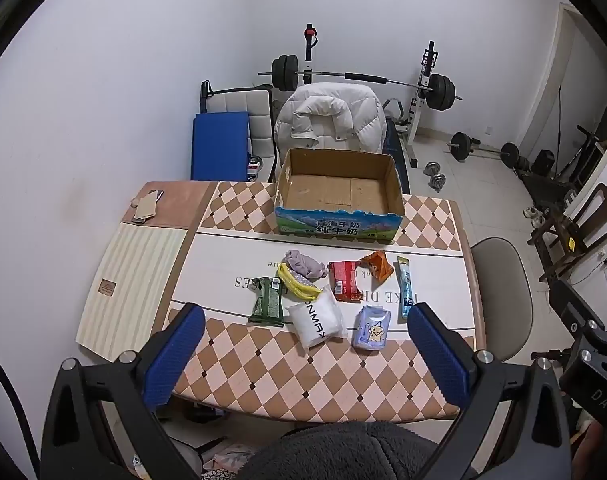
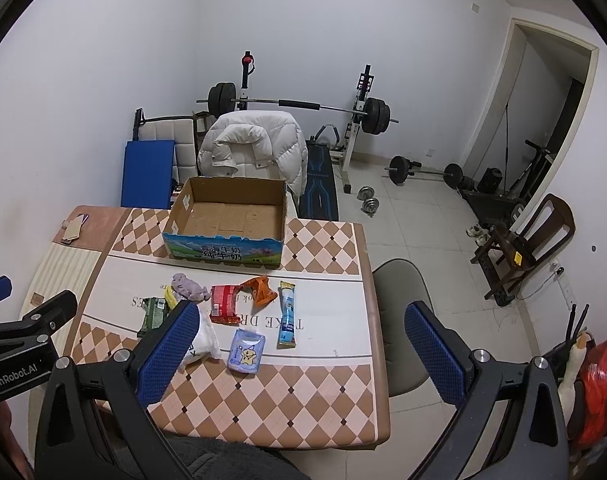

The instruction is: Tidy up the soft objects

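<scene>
A checkered table [image 1: 287, 376] is carrying a cardboard box [image 1: 337, 196] at the far side and soft packets [image 1: 323, 300] lying nearer, mid-table.

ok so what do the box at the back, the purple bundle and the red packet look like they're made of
Box: corrugated cardboard, seemingly; matte brown inside, printed glossy front, raw cut edges.
Purple bundle: soft matte fabric, probably knit or fleece; it lies in rumpled folds.
Red packet: thin plastic or foil film, likely; shiny and crinkled, with sealed ends.
</scene>
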`<state>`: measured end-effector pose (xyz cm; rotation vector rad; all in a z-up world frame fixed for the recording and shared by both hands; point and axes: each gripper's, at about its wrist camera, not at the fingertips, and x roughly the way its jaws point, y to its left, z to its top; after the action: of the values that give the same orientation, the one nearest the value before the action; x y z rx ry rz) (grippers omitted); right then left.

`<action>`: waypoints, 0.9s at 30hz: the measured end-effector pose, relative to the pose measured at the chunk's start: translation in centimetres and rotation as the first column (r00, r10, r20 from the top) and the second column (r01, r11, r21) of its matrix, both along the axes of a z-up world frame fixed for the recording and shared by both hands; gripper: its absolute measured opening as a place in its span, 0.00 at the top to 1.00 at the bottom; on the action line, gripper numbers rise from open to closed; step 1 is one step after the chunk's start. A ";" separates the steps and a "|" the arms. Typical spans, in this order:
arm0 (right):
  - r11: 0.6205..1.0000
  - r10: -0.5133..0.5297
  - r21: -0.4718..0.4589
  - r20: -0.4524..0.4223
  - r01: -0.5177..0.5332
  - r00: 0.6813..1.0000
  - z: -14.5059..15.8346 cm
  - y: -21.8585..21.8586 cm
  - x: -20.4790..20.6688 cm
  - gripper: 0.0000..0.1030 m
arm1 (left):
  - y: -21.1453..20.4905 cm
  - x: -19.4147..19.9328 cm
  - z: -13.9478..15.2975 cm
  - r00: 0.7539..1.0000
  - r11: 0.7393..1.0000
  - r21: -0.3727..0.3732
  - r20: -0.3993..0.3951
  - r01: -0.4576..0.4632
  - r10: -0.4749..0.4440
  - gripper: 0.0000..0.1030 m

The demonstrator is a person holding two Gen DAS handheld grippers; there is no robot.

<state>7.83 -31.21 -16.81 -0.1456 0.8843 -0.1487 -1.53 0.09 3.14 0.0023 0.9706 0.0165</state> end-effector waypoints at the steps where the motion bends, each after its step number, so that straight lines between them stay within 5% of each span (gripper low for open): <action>1: 1.000 -0.001 -0.003 0.007 0.001 1.000 -0.1 0.1 -0.1 0.00 | 0.0 0.0 0.0 1.000 1.000 0.000 0.000 0.001 -0.001 0.00; 10: 1.000 -0.003 0.011 -0.010 0.003 1.000 -0.2 0.0 0.1 0.00 | 0.0 0.2 0.2 1.000 1.000 0.004 0.007 0.001 -0.001 0.00; 13: 0.998 0.009 -0.056 0.085 -0.004 0.996 -0.1 0.2 -0.1 0.00 | 0.1 0.2 0.1 1.000 1.000 0.003 0.006 0.002 -0.002 0.00; 27: 0.999 0.008 -0.040 0.057 -0.006 0.998 -0.4 0.5 0.2 0.00 | 0.2 0.6 0.3 1.000 1.000 -0.008 0.005 0.000 0.000 0.00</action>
<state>8.00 -30.67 -17.23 -0.1804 0.8244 -0.1635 -0.98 0.33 3.43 -0.0049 0.9652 0.0131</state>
